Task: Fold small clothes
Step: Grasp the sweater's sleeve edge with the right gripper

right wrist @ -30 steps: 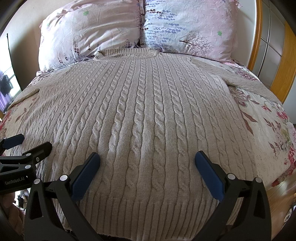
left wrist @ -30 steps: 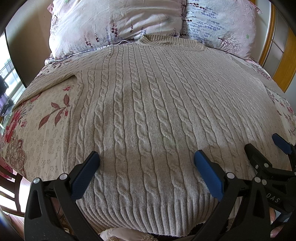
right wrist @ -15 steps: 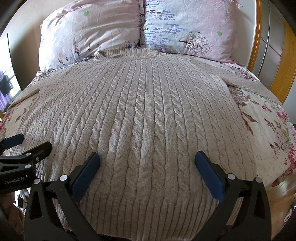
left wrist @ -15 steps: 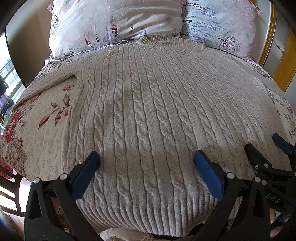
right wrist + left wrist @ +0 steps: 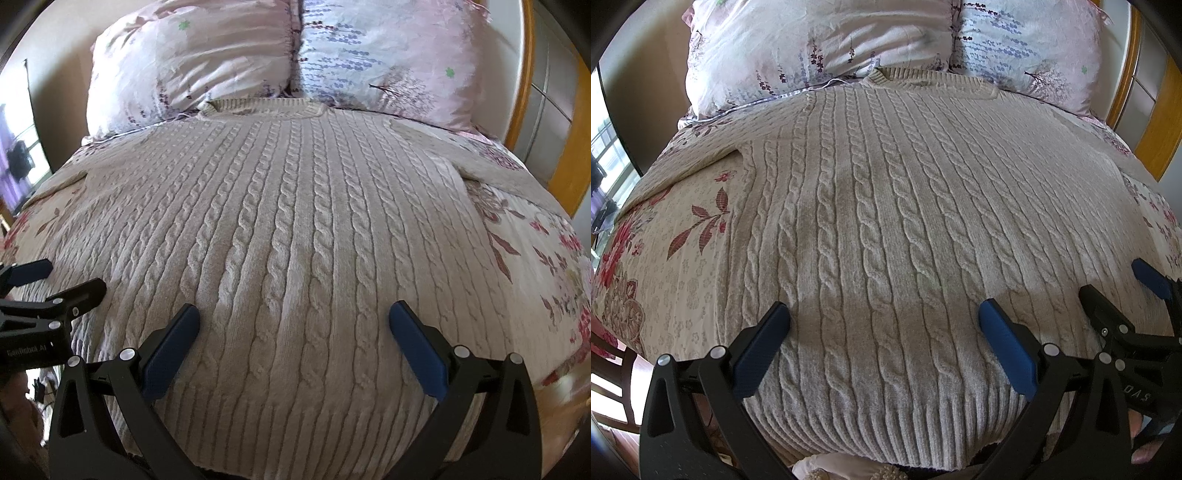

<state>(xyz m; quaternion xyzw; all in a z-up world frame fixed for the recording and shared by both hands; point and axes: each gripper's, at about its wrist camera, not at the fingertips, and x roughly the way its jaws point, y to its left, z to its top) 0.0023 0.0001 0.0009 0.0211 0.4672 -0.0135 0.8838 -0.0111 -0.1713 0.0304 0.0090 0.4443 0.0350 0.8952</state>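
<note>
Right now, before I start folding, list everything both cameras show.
sweater: one, beige cable knit, spread flat on the bed, collar toward the pillows
pillows: two, pale pink with purple flowers, at the head of the bed
bedspread: one, cream with red flowers, under the sweater
headboard: one, orange wood, behind the pillows
left gripper: one, black with blue pads, open above the hem
right gripper: one, same colours, open above the hem

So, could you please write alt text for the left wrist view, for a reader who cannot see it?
A beige cable-knit sweater lies spread flat on a floral bedspread, its neckline towards two pillows. The open left gripper hovers over its ribbed hem, and the right gripper shows at the right edge.
</note>
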